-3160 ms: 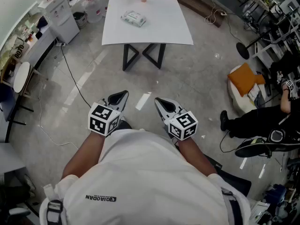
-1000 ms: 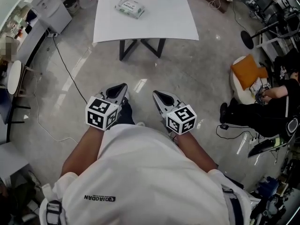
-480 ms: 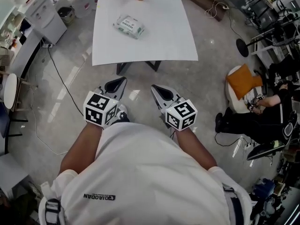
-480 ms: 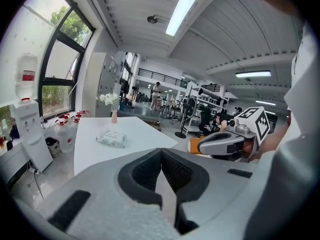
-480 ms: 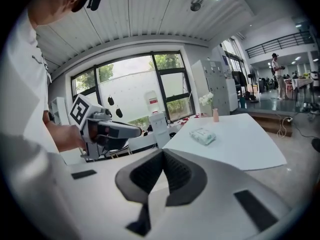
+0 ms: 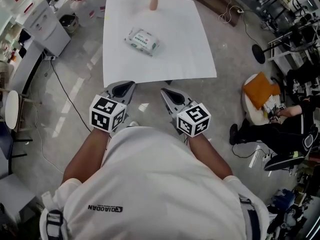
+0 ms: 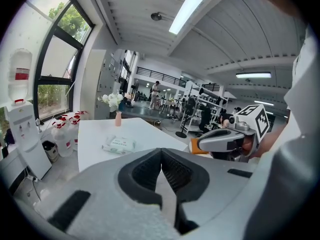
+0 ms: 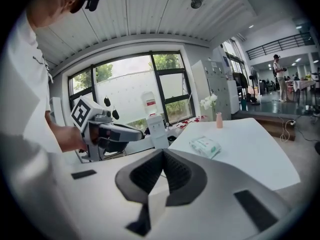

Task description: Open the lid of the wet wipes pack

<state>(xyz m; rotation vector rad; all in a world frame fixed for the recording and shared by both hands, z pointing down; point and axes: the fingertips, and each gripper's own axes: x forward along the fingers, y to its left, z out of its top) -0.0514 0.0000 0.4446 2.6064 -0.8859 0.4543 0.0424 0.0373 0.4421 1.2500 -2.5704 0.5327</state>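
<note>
though flat — white-green wipes pack (image 6: 142, 39)

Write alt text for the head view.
A person in a white shirt holds the left tongs and right tongs, both shut and empty, near a white square table bearing a green-and-white wet wipes pack and small pink vase.

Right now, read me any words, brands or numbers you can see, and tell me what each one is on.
"QIAODAN": on the back of the white shirt, upside down in the head view.
Wet wipes pack: green print, too small to read.
Water bottle: red label, too blurred to read.
Marker cubes: black-and-white squares only, no letters.
</note>
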